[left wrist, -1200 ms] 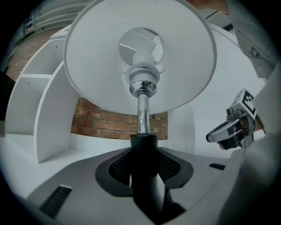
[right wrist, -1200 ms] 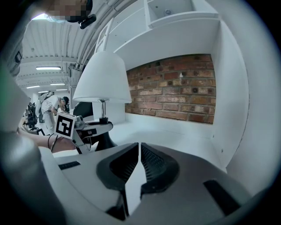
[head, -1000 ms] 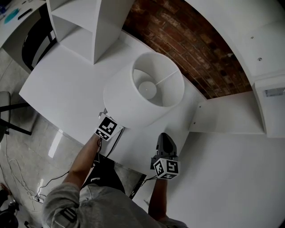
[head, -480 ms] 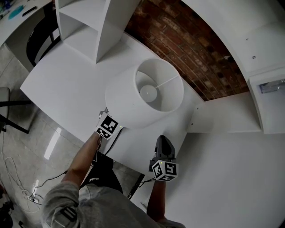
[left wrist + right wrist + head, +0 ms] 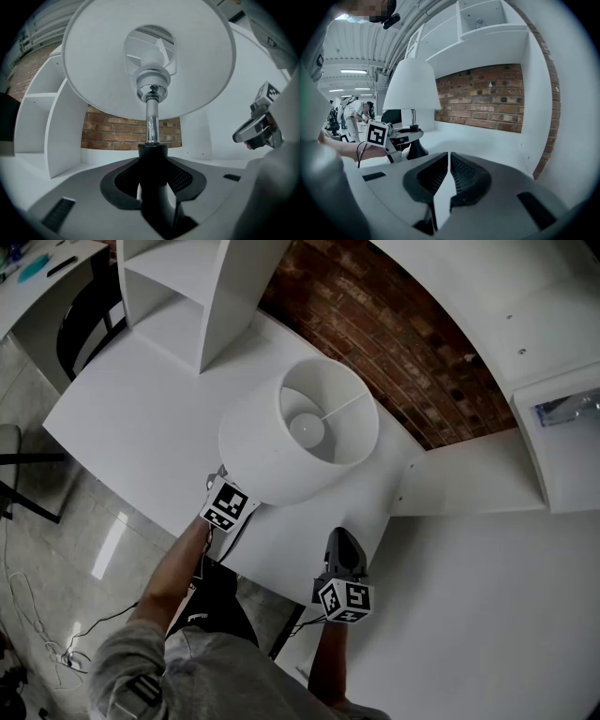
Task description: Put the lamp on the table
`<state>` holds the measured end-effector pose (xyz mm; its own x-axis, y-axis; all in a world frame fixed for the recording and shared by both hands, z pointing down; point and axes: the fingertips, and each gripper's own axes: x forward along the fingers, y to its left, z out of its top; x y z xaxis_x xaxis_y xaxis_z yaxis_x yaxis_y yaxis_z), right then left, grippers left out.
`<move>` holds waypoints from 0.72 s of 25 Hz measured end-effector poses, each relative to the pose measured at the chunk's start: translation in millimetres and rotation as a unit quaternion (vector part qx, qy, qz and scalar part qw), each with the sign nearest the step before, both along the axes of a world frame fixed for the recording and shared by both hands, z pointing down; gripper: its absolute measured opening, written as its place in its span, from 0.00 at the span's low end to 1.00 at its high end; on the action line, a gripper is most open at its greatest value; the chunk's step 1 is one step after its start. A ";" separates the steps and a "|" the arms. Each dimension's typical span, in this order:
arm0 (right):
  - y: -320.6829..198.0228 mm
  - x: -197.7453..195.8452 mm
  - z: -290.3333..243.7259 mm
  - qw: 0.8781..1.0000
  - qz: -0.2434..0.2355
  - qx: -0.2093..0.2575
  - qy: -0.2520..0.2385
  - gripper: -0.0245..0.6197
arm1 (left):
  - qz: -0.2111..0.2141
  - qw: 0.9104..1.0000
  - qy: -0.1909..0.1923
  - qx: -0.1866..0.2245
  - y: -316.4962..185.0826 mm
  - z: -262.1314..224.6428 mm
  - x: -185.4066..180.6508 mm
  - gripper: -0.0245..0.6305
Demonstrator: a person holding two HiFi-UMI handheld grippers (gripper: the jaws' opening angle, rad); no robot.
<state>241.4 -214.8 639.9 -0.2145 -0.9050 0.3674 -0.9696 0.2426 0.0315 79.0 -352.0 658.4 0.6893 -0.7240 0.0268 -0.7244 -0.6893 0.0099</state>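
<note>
Head view: the lamp (image 5: pixel 300 432) stands near the front edge of the white desk (image 5: pixel 141 418). It is seen from above, so its white shade (image 5: pixel 253 460) hides stem and foot. The left gripper (image 5: pixel 228 505) reaches in under the shade. The right gripper (image 5: pixel 344 549) is apart to the right, over the desk, touching nothing.

Left gripper view: its fingers (image 5: pixel 123 180) are clamped on the lamp's black lower stem (image 5: pixel 152 161). A chrome tube (image 5: pixel 151 122) rises upright from there into the shade's underside.

Right gripper view: its fingers (image 5: pixel 433 176) are drawn together to a slit, with nothing between them. Only this view shows the lamp side-on, its black flared foot (image 5: pixel 416 150) down on the desk and the left gripper at the stem just above. A brick wall (image 5: pixel 487 98) and white shelving (image 5: pixel 487 28) stand behind.
</note>
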 end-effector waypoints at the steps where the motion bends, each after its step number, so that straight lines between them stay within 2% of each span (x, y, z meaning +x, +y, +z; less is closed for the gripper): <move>1: 0.4 -0.8 -1.8 1.000 -0.001 0.001 0.000 0.09 | -0.005 1.000 -0.002 -0.001 1.0 0.3 -0.7 0.25; 4: 2.1 -3.1 -7.4 1.000 -0.003 0.007 0.000 0.09 | -0.007 1.000 -0.003 -0.008 5.4 1.0 -2.8 0.27; 7: 7.5 -5.1 -11.5 1.000 -0.003 0.009 -0.002 0.09 | -0.005 1.000 0.004 -0.011 12.9 -2.9 -6.7 0.37; 18: 33.1 -15.8 -32.8 1.000 -0.005 0.019 -0.004 0.09 | -0.009 0.999 -0.011 -0.032 51.7 -11.3 -25.6 0.37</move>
<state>225.6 -181.8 607.1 -0.2269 -0.9157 0.3317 -0.9671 0.2519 0.0340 53.4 -300.3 647.1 0.6746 -0.7329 0.0884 -0.7375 -0.6742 0.0383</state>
